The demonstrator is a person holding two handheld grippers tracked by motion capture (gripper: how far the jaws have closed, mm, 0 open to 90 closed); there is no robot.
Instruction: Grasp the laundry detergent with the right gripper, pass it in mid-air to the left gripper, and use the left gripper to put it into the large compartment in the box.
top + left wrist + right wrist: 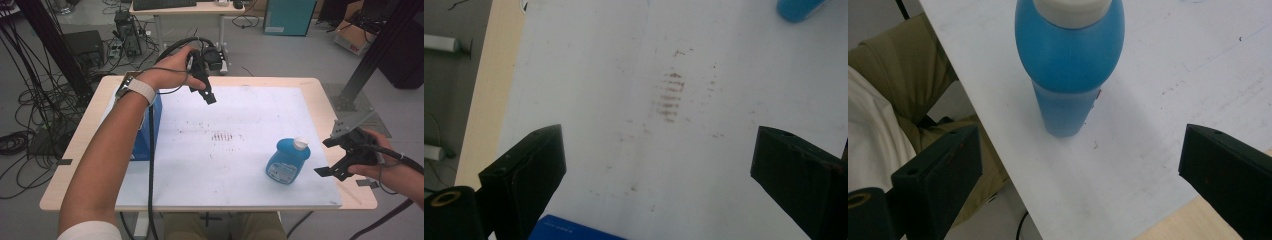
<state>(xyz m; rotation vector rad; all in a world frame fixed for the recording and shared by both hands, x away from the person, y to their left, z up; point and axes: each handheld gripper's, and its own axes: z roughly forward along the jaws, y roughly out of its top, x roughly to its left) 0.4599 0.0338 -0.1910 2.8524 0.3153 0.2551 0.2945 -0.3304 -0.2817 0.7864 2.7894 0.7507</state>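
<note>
A blue bottle [288,161] with a white cap stands upright on the white mat at the front right. It shows close up in the right gripper view [1068,75] and at the top right of the left gripper view [799,9]. My right gripper [328,157] hovers just right of it at the mat's edge. Its jaws [1083,150] are wide apart, face the bottle and hold nothing. My left gripper [208,95] is held above the back of the mat, open [656,150] and empty. A blue box [151,131] sits at the left under the forearm.
The white mat [240,190] covers a light wooden table [75,150]. Brown stains [222,136] mark its middle, and they also show in the left gripper view [671,95]. Cables and equipment lie on the floor to the left, and a desk stands beyond the table.
</note>
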